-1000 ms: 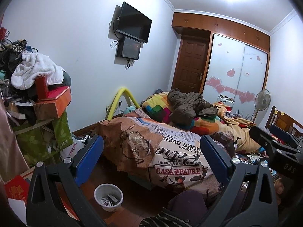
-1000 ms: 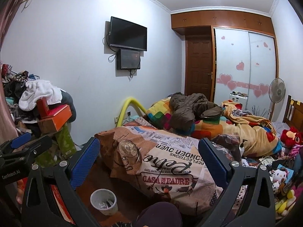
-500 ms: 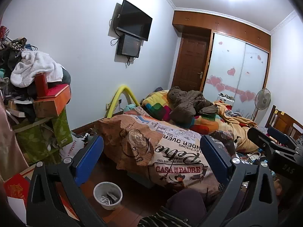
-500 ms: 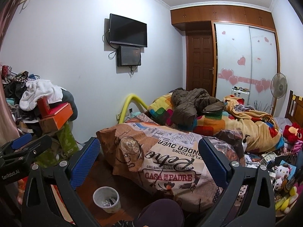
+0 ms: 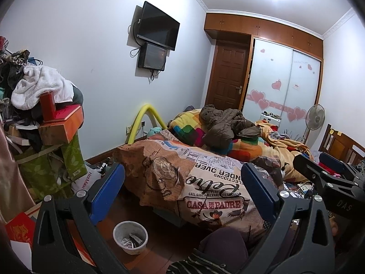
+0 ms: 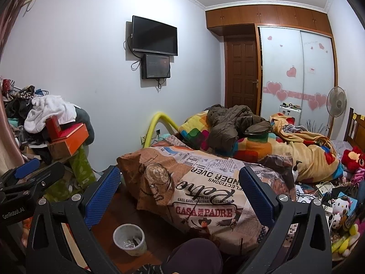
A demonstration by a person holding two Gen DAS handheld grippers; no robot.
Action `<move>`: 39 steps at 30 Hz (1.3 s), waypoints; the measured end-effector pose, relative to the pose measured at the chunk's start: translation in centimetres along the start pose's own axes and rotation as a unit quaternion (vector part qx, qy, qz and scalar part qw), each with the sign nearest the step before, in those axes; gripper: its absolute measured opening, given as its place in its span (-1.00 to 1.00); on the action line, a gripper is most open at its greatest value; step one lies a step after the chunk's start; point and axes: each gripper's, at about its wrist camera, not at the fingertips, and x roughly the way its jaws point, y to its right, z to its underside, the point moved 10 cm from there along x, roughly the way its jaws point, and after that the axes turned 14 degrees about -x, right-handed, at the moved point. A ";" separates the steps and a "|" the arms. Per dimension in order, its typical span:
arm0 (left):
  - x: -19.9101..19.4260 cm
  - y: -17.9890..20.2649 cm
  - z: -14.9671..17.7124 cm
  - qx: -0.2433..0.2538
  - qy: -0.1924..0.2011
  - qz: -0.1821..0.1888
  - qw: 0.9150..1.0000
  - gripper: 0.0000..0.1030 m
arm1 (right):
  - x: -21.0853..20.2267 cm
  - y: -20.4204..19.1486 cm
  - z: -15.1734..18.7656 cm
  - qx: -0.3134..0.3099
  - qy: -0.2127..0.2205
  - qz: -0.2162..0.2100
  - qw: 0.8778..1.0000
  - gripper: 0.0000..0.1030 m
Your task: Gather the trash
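Note:
A small white trash bin (image 5: 130,237) with scraps inside stands on the wooden floor beside the bed; it also shows in the right wrist view (image 6: 130,239). My left gripper (image 5: 182,189) is open and empty, held high above the floor and facing the bed. My right gripper (image 6: 180,188) is open and empty too, at about the same height. The right gripper also shows at the right edge of the left wrist view (image 5: 328,178). The left gripper shows at the left edge of the right wrist view (image 6: 29,178). Small clutter lies on the bed's right part (image 6: 319,191).
A bed with a printed quilt (image 5: 205,182), colourful blankets and a brown jacket (image 5: 225,123) fills the middle. Stacked boxes, bags and clothes (image 5: 45,123) stand at the left. A knee (image 6: 194,255) is at the bottom. Stuffed toys (image 6: 342,207), fan (image 6: 336,104), wardrobe and door are behind.
Both cameras have shifted slightly, with the view drifting a little downward and nearer to the bed. Both grippers stay open and empty.

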 end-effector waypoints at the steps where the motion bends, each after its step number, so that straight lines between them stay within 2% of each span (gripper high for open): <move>1: -0.1 0.0 0.0 0.001 0.000 0.001 1.000 0.99 | 0.0 0.0 0.0 0.000 0.000 0.000 1.000 1.00; 39: -0.5 1.6 -0.3 0.024 -0.002 0.019 1.000 0.99 | -0.7 0.3 -0.5 0.003 0.002 0.005 1.000 1.00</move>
